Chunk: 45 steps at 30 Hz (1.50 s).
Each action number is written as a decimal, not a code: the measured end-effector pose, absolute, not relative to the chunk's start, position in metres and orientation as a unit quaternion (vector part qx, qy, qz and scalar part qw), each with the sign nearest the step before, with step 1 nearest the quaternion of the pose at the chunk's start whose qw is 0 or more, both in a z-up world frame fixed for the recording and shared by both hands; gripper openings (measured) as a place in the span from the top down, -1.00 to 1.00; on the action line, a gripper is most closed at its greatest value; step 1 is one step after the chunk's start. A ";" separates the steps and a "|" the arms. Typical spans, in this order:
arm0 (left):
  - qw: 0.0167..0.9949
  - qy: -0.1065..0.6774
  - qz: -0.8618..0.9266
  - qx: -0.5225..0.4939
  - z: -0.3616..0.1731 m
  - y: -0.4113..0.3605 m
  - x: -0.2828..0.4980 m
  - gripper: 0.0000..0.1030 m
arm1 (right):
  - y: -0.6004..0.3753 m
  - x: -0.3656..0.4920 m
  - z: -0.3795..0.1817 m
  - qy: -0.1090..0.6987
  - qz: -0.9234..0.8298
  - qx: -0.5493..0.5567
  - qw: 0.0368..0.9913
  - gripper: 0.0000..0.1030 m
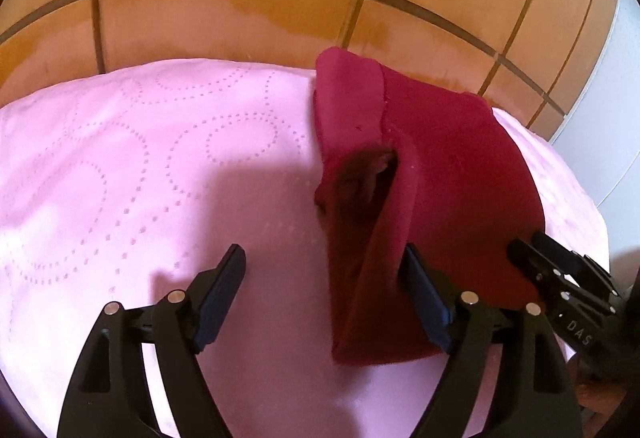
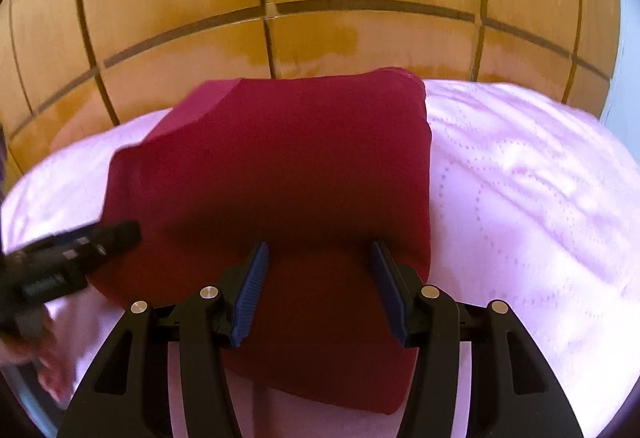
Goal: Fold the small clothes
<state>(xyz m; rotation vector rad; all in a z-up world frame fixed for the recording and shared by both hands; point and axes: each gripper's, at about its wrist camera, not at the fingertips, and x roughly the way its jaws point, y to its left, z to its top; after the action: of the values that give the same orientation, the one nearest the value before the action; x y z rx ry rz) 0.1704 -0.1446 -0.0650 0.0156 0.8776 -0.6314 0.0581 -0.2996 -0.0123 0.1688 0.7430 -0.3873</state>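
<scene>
left gripper point(image 1: 324, 270) fingers standing apart, empty, at the red garment's point(image 2: 280, 165) near-left edge; garment lying folded on pink quilt point(image 1: 140, 157); right gripper point(image 2: 318, 268) fingers hanging parted over its near edge, not pinching.

Crimson garment point(image 2: 280, 165), pink dot-patterned cover point(image 1: 140, 157), orange tiled floor point(image 1: 240, 17)

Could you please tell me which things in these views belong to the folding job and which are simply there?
Part of the job:
- red garment, folded over
- left tongs, open
- right tongs, open above the garment

Simply there:
- pink quilted cover under the garment
- orange tiled floor
</scene>
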 end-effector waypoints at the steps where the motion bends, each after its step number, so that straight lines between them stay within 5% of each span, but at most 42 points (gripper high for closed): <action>1: 0.859 0.415 -0.300 0.008 -0.063 -0.142 0.168 -0.54 | -0.299 0.056 -0.010 0.359 -0.188 0.083 0.910 -0.01; 5: 0.864 0.405 -0.300 0.004 -0.056 -0.127 0.152 -0.80 | -0.298 0.040 -0.002 0.343 -0.182 0.123 0.913 -0.05; 7: 0.869 0.399 -0.293 0.005 -0.051 -0.120 0.144 -0.93 | -0.296 0.030 0.001 0.336 -0.183 0.140 0.913 -0.26; 12: 0.895 0.369 -0.248 0.025 -0.037 -0.108 0.121 -0.95 | -0.285 0.012 0.011 0.324 -0.178 0.146 0.917 -0.34; 14: 0.900 0.366 -0.234 0.026 -0.031 -0.102 0.113 -0.95 | -0.282 0.004 0.014 0.320 -0.178 0.153 0.918 -0.67; 22: 0.925 0.333 -0.177 0.049 -0.013 -0.084 0.073 -0.96 | -0.265 -0.028 0.031 0.305 -0.194 0.162 0.918 -0.93; 45: 0.933 0.317 -0.166 0.047 0.005 -0.063 0.030 -0.96 | -0.235 -0.061 0.050 0.300 -0.239 0.113 0.917 -0.93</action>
<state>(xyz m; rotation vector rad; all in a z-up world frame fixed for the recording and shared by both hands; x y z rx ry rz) 0.0295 -0.0626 0.0054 0.0955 0.6487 -0.3397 -0.0612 -0.2346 0.0497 0.2321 0.6171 -0.4907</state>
